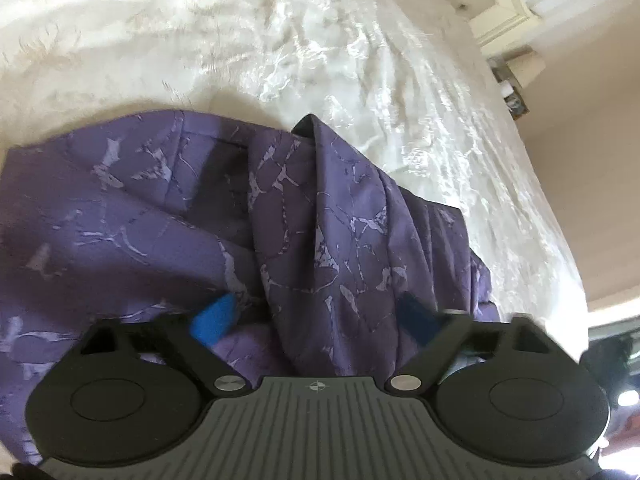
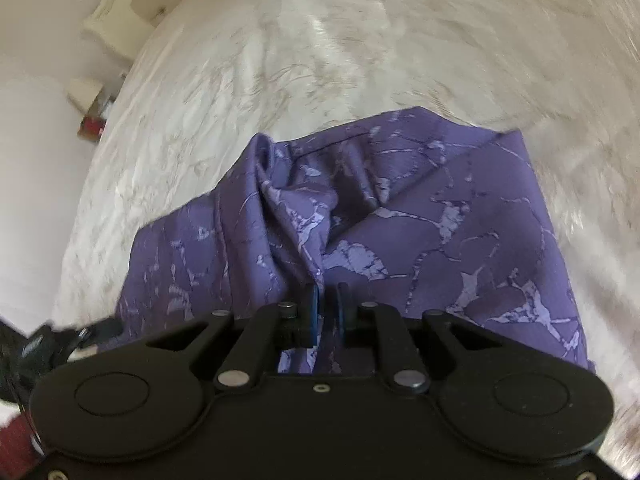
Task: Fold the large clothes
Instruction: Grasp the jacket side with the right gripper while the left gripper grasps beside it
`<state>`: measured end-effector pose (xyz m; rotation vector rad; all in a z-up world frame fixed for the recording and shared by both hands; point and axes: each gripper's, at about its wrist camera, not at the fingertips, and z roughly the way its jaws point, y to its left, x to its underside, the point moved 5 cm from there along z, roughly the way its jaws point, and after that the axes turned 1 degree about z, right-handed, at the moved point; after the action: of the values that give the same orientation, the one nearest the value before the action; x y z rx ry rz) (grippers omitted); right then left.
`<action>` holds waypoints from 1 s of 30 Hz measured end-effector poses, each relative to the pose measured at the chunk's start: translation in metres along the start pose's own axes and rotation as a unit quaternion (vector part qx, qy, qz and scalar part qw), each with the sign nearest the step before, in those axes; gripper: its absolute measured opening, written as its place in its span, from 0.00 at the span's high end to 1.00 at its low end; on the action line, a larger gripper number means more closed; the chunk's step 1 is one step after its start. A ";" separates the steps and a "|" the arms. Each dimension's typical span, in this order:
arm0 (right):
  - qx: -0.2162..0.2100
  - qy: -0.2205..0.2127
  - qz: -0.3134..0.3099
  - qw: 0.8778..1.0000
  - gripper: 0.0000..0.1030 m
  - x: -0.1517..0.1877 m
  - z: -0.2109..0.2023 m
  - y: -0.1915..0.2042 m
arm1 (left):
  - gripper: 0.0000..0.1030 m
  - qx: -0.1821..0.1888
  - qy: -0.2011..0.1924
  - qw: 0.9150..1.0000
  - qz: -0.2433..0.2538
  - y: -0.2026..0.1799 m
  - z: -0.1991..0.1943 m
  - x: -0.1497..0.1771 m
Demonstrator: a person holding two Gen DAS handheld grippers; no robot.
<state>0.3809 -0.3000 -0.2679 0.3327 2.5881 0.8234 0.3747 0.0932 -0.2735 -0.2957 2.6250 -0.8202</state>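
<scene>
Purple cloth (image 1: 320,216), marbled with pale lilac veins, lies heaped on the bed (image 1: 200,40) near its near edge, over a cream cover with a shiny pattern. It sits directly ahead of and under both grippers, so neither hand has to reach. The left gripper (image 1: 316,316) stands parted, its blue pads either side of a raised ridge of cloth that runs away from it toward the far side of the bed; the pads do not appear to press on it yet. The right gripper (image 2: 325,310) is clenched on a pinch of the same garment, with a tight pleat rising from between its pads. My judgement is that the coming move turns on that ridge: the left jaws must close across it, not along it. The fabric looks thin and slippery, with soft folds and a stitched seam showing near its far edge.
</scene>
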 end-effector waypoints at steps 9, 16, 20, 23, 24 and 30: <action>0.008 -0.069 -0.123 0.990 0.49 -0.006 -0.031 0.051 | 0.44 0.001 -0.007 0.999 -0.039 0.004 0.004 0.002; 0.044 -0.036 -0.164 0.985 0.48 -0.004 0.007 0.062 | 0.44 -0.003 -0.007 0.999 -0.050 0.011 0.003 0.004; 0.052 -0.042 -0.151 0.986 0.48 -0.002 0.005 0.055 | 0.54 0.025 -0.005 0.999 -0.044 0.007 0.008 0.004; 0.061 -0.042 -0.153 0.985 0.47 0.002 0.004 0.052 | 0.92 0.041 -0.028 0.997 -0.052 0.003 0.003 0.005; 0.064 -0.049 -0.145 0.986 0.46 0.002 0.003 0.049 | 0.95 0.043 -0.036 0.997 -0.048 -0.001 -0.001 0.005; 0.060 -0.054 -0.083 0.993 0.45 0.007 -0.005 0.027 | 0.95 0.062 -0.064 0.996 -0.014 -0.034 -0.040 0.004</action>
<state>0.3749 -0.2784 -0.2505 0.1873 2.5292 0.5779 0.3577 0.0842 -0.2244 -0.3407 2.4454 -0.9370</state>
